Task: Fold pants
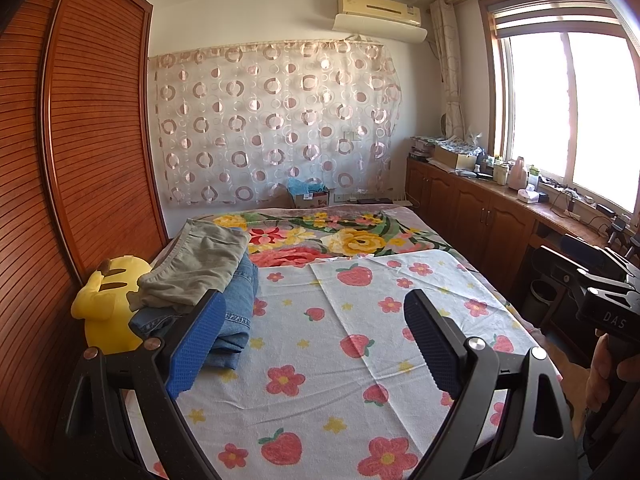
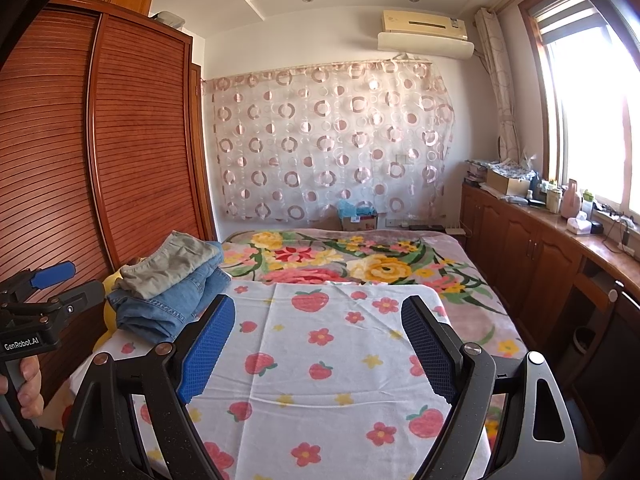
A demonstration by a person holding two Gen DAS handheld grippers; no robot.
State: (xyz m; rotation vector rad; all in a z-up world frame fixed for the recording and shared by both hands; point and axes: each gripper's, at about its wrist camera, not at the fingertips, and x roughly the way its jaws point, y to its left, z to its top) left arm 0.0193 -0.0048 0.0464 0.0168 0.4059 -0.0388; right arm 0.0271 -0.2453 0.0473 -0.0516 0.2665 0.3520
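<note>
Your left gripper and right gripper both stood wide and empty above the strawberry sheet. The pants lay folded in a pile at ten o'clock: khaki pants on top of jeans, beside the yellow plush toy. Folding looked finished, or a fresh pair was still to come. The sheet ahead was open; the wardrobe crowded nine o'clock.

Both wrist cameras looked low along the bed toward the far curtain, sharing both.
</note>
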